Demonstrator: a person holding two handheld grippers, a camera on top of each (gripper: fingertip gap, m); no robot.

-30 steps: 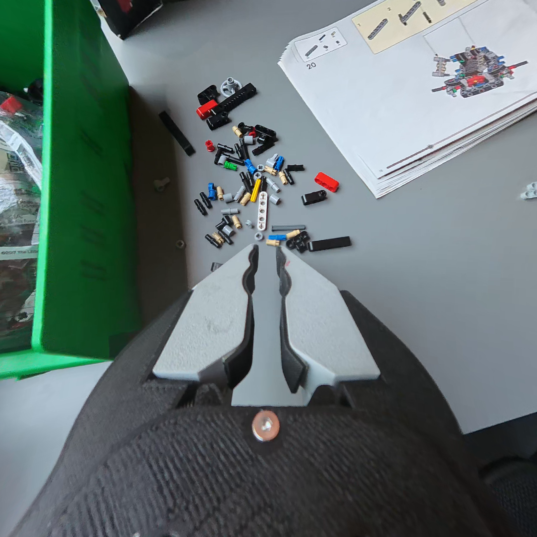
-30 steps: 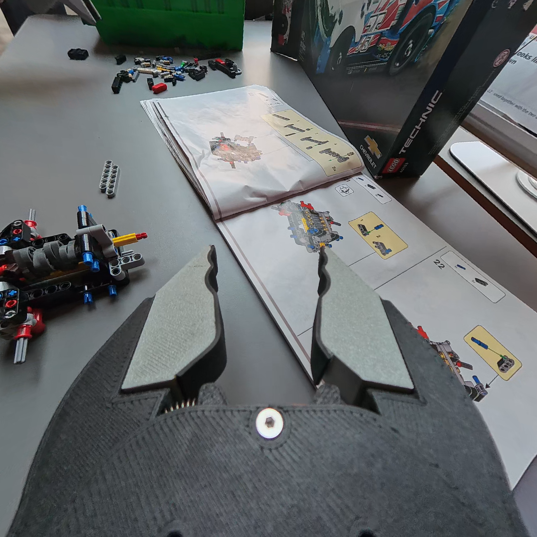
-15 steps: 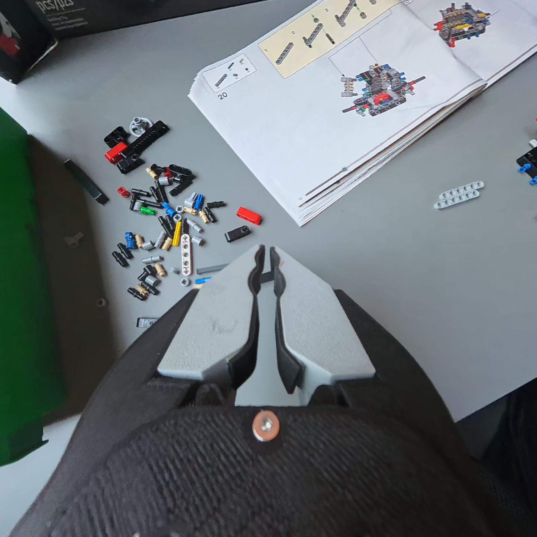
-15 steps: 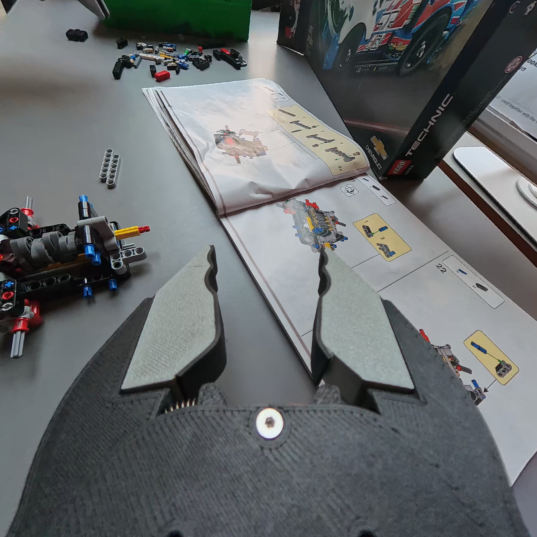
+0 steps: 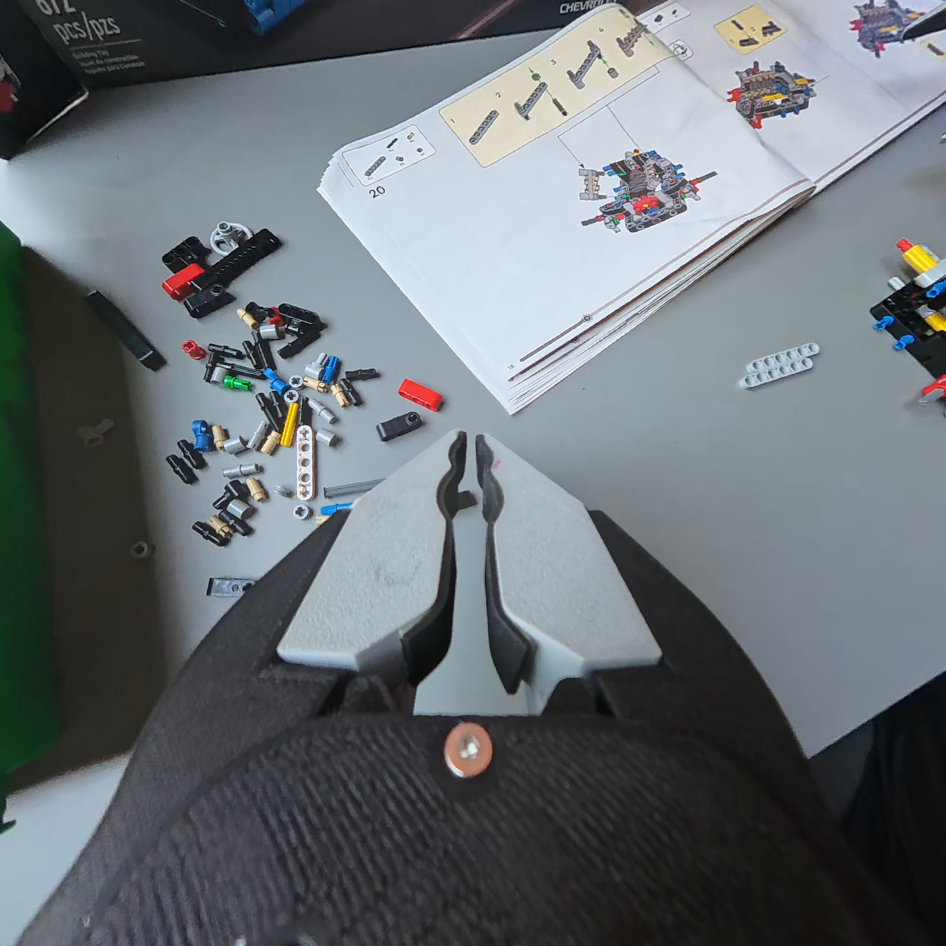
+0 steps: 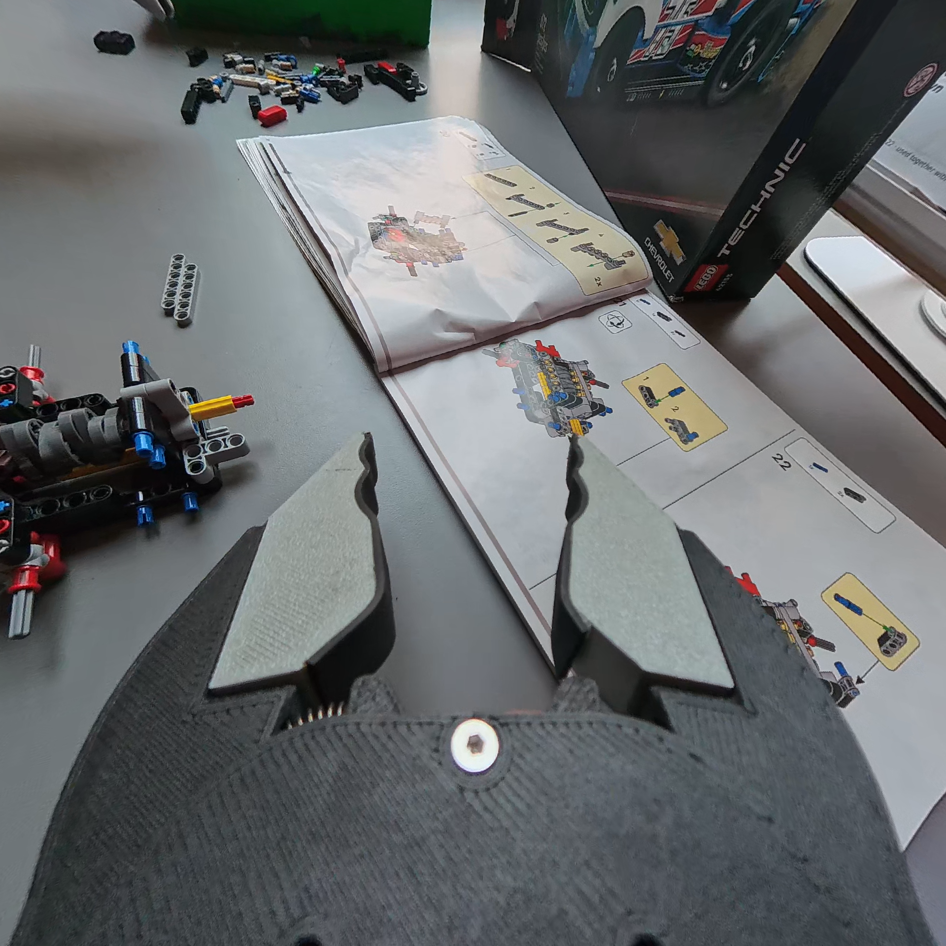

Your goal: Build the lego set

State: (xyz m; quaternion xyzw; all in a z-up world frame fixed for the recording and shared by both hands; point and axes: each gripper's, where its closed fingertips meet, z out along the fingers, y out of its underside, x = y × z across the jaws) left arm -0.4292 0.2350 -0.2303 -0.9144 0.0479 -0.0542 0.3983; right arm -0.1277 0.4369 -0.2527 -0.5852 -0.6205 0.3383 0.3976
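Tongs first: the left gripper (image 5: 470, 440) had its jaws drawn almost together, only a thin slit between them, and a small black piece (image 5: 467, 497) sat in that slit. It looked pinched there (though the view was tight, so that is a judgement). The right gripper (image 6: 469, 439) was spread wide and carried nothing, hovering low over the grey table (image 5: 665, 512) at the near edge of the instruction booklet (image 6: 435, 245).

Just left of the left gripper lay the scatter of loose parts (image 5: 276, 399): pins, connectors, a white beam, a red liftarm. Beyond it the booklet lay open. Two light grey beams (image 5: 780, 364) rested side by side on bare table between the booklet and the half-built chassis (image 6: 102, 450), which sat well left of the right gripper. A green bin (image 5: 15, 460) and the set's box (image 6: 716, 128) stood at the far edges.

By my read, the step in hand was fetching a part for the sub-assembly on the open page. Next move called for carrying that piece across to the grey beams or the chassis, with the right gripper closing on the receiver to steady it while the pin was lined up and pressed home.
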